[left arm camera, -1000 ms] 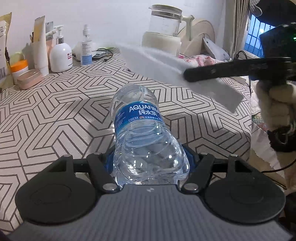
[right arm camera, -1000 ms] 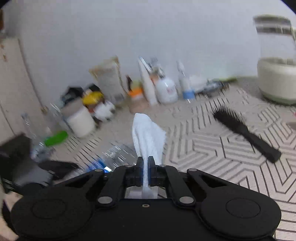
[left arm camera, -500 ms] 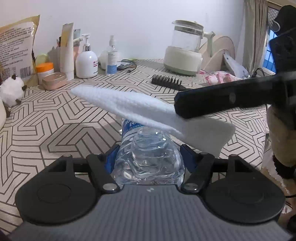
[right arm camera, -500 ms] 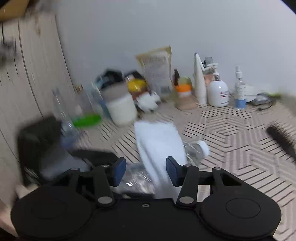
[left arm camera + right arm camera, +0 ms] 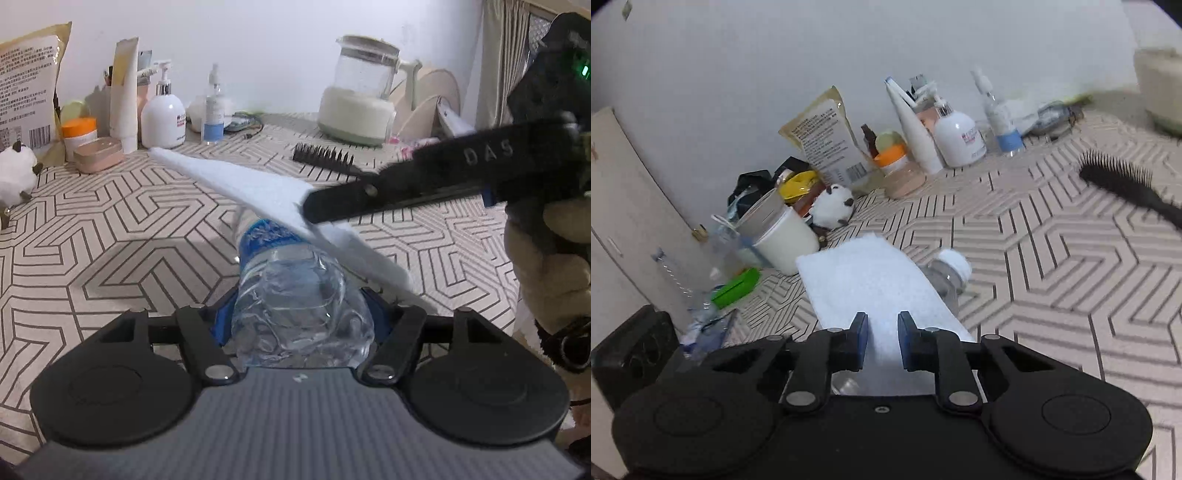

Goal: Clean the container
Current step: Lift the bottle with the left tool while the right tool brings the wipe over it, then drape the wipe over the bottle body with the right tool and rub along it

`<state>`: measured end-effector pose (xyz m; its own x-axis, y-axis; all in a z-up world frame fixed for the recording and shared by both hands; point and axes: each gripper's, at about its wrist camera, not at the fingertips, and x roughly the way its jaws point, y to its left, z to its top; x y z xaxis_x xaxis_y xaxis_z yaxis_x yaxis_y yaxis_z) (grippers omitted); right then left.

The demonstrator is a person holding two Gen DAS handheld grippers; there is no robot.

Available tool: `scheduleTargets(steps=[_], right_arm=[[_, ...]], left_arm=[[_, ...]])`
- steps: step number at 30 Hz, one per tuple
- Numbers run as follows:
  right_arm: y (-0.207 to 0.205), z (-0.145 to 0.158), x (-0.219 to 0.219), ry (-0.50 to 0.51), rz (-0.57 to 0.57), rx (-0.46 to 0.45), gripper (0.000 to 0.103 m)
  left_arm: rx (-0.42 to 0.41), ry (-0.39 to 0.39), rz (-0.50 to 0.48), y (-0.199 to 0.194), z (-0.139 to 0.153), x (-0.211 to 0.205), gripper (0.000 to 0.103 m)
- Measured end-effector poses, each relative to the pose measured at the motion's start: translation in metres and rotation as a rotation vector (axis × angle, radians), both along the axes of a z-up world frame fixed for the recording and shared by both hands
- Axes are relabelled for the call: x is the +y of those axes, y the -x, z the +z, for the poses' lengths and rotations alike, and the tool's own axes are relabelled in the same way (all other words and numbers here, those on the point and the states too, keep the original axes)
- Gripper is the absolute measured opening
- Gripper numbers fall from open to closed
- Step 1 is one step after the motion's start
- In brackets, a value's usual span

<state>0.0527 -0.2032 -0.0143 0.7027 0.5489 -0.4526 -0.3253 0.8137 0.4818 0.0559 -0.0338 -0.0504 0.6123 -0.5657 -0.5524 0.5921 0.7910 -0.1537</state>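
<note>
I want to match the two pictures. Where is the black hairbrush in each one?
Left wrist view: the black bristly hairbrush lies on the patterned tablecloth, right of centre, in front of the glass kettle.
Right wrist view: it lies at the right edge.
Shared landmark: the white pump bottle by the wall.

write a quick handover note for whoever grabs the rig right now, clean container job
Left gripper: shut on the water bottle, held lying forward over the patterned table, cap end away.
Right gripper: fingers closing with the white cloth between them; a gap shows, so the grip is not firm yet.
The cloth is draped across the bottle's upper side, over the blue label.
Done: bottle secured, cloth brought onto it.
Left: clamp the cloth, wipe along the bottle, then set both down.
</note>
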Motion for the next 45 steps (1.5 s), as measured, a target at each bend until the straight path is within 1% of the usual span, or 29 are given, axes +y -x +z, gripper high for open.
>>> scheduleTargets(steps=[2, 5, 7, 9, 10, 15, 19, 23, 26, 30, 32, 36, 39, 42, 45], right_arm=[[-0.002, 0.003, 0.01, 0.046, -0.009, -0.024, 0.025], [-0.002, 0.004, 0.018, 0.071, -0.036, -0.036, 0.026], [0.003, 0.002, 0.017, 0.065, -0.064, -0.034, 0.028], [0.006, -0.002, 0.018, 0.049, -0.08, -0.022, 0.04], [0.007, -0.004, 0.017, 0.038, -0.083, -0.019, 0.042], [0.003, -0.004, 0.014, 0.012, -0.075, 0.001, 0.044], [-0.007, -0.005, 0.005, -0.005, -0.103, 0.019, 0.045], [-0.02, -0.008, -0.003, -0.031, -0.119, 0.035, 0.052], [-0.024, -0.007, 0.0, -0.023, -0.122, 0.032, 0.053], [-0.019, -0.004, 0.013, 0.049, -0.122, -0.005, 0.054], [-0.015, -0.004, 0.016, 0.068, -0.112, -0.02, 0.055], [-0.006, -0.006, 0.022, 0.065, -0.057, -0.03, 0.055], [-0.001, -0.007, 0.026, 0.07, -0.051, -0.045, 0.055], [-0.006, -0.006, 0.025, 0.076, -0.036, -0.038, 0.055], [-0.012, -0.004, 0.023, 0.084, -0.026, -0.028, 0.056]], left_arm=[[-0.001, -0.008, 0.009, 0.0, 0.0, -0.001, 0.068], [0.002, -0.005, 0.015, -0.001, 0.0, 0.0, 0.068], [0.006, 0.001, 0.016, -0.002, 0.0, 0.001, 0.068], [0.007, 0.0, 0.017, -0.002, -0.001, 0.001, 0.068], [0.006, -0.003, 0.017, -0.003, -0.001, 0.001, 0.068], [-0.013, -0.032, 0.018, -0.001, -0.001, -0.004, 0.068], [-0.018, -0.041, 0.018, 0.0, -0.001, -0.005, 0.068], [-0.017, -0.04, 0.017, 0.0, -0.001, -0.005, 0.068], [-0.009, -0.032, 0.019, -0.001, 0.0, -0.003, 0.068], [-0.004, -0.033, 0.025, -0.002, -0.001, -0.004, 0.068], [-0.001, -0.036, 0.032, -0.002, -0.001, -0.004, 0.069], [0.013, -0.03, 0.043, -0.005, -0.002, -0.002, 0.069], [0.012, -0.038, 0.045, -0.005, -0.002, -0.003, 0.069], [0.009, -0.051, 0.049, -0.005, -0.002, -0.005, 0.069], [0.014, -0.047, 0.05, -0.006, -0.002, -0.005, 0.069]])
